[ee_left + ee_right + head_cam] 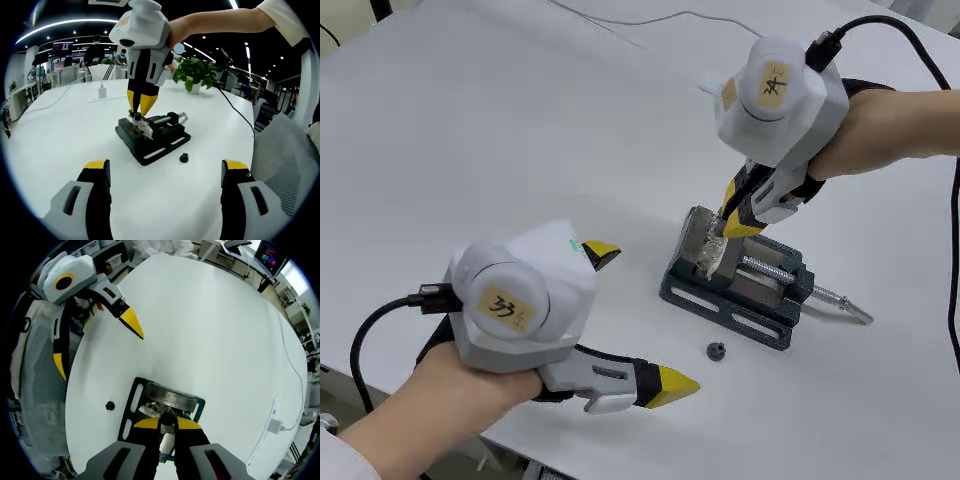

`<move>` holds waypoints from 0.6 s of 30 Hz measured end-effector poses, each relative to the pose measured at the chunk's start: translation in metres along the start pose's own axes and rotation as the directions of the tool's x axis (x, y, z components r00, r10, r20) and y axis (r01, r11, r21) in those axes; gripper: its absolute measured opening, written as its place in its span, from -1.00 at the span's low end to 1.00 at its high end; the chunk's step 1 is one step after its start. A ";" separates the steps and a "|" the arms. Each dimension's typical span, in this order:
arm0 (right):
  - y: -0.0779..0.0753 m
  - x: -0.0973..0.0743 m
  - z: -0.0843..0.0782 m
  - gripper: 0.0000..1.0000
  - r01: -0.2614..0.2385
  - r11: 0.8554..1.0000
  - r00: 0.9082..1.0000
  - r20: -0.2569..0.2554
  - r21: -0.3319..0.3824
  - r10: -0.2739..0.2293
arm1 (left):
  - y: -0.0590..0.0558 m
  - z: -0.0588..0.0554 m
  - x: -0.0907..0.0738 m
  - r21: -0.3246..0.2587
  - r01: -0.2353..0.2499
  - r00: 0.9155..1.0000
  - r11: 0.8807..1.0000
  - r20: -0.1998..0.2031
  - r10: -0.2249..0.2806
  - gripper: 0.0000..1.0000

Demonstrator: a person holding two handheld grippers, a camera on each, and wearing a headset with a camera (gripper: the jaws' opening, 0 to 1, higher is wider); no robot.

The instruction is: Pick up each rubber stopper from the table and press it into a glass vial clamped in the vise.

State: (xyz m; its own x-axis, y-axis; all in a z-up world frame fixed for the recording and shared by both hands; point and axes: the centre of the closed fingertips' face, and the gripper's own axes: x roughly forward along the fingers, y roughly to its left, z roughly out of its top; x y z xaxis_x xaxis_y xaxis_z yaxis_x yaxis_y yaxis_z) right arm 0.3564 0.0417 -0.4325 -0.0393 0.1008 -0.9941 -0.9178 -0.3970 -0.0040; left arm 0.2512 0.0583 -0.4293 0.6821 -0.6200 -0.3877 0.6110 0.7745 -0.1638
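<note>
My right gripper (723, 227) pinches a rubber stopper (167, 418) directly above the glass vial (709, 256); my left gripper (641, 316) gapes wide

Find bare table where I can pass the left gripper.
Bare white table runs left of and beyond the dark green metal vise. Crowded: the right gripper over the vise, the small black rubber stopper before it.
</note>
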 end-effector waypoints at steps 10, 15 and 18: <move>-0.004 0.001 -0.002 -0.94 0.026 0.993 1.000 0.014 0.118 -0.028 | -0.002 -0.001 0.003 -0.004 0.007 1.000 1.000 0.000 -0.007 0.81; -0.006 0.001 -0.002 -0.95 0.022 0.980 0.999 0.018 0.196 -0.026 | -0.004 0.001 0.006 -0.002 0.016 1.000 1.000 0.002 -0.016 0.81; -0.003 0.001 -0.001 -0.95 0.016 0.972 1.000 0.010 0.236 -0.019 | -0.004 0.002 0.008 -0.001 0.020 1.000 1.000 0.003 -0.020 0.81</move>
State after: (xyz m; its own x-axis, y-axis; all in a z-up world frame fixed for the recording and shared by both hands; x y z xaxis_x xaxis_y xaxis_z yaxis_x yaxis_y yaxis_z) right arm 0.3599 0.0423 -0.4337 -0.0257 0.1175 -0.9927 -0.9857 -0.1687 0.0055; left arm 0.2551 0.0500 -0.4300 0.6713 -0.6356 -0.3813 0.6240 0.7623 -0.1721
